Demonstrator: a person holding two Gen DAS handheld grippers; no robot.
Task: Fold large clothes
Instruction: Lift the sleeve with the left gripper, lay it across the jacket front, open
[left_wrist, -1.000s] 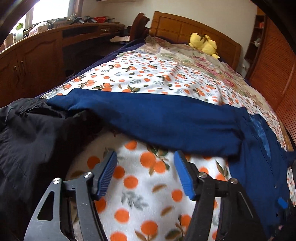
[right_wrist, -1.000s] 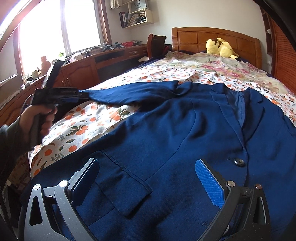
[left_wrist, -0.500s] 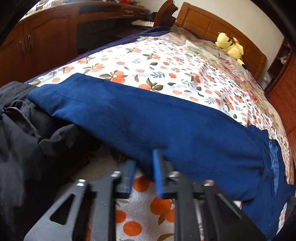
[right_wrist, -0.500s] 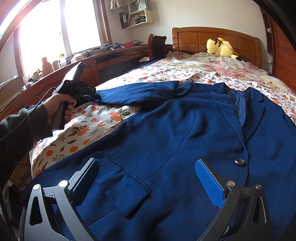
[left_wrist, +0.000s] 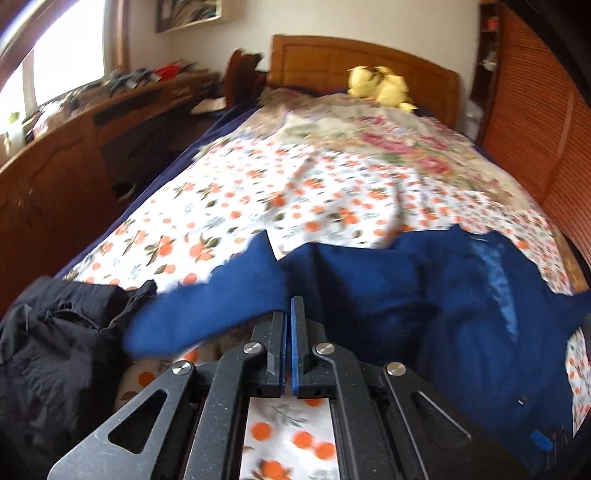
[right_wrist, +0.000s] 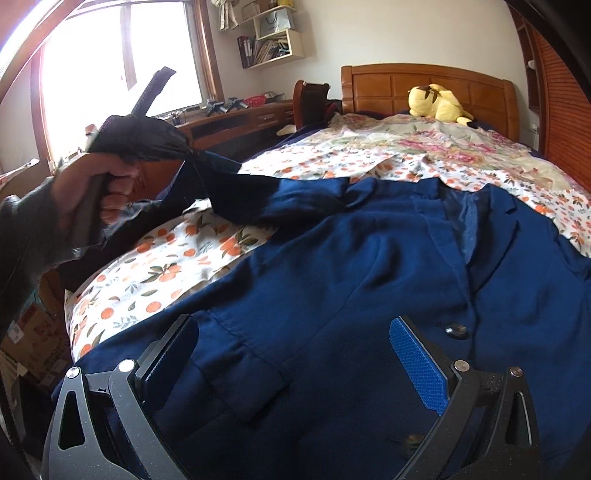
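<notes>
Navy blazer (right_wrist: 332, 280) spread face-up on the bed (right_wrist: 177, 266) — one sleeve pinched and lifted.

Left gripper (left_wrist: 288, 314) has its jaws pressed together on the edge of the blazer sleeve (left_wrist: 207, 314), which hangs clear of the orange-print sheet; a hand (right_wrist: 99, 192) grips its handle in the right wrist view. Right gripper (right_wrist: 291, 350) hovers over the blazer's lower front near the pocket flap (right_wrist: 243, 373) — jaws wide apart, nothing between them. Black garment (left_wrist: 55, 354) heaped at the bed's near left corner. Yellow plush toy (right_wrist: 439, 103) by the headboard.
</notes>
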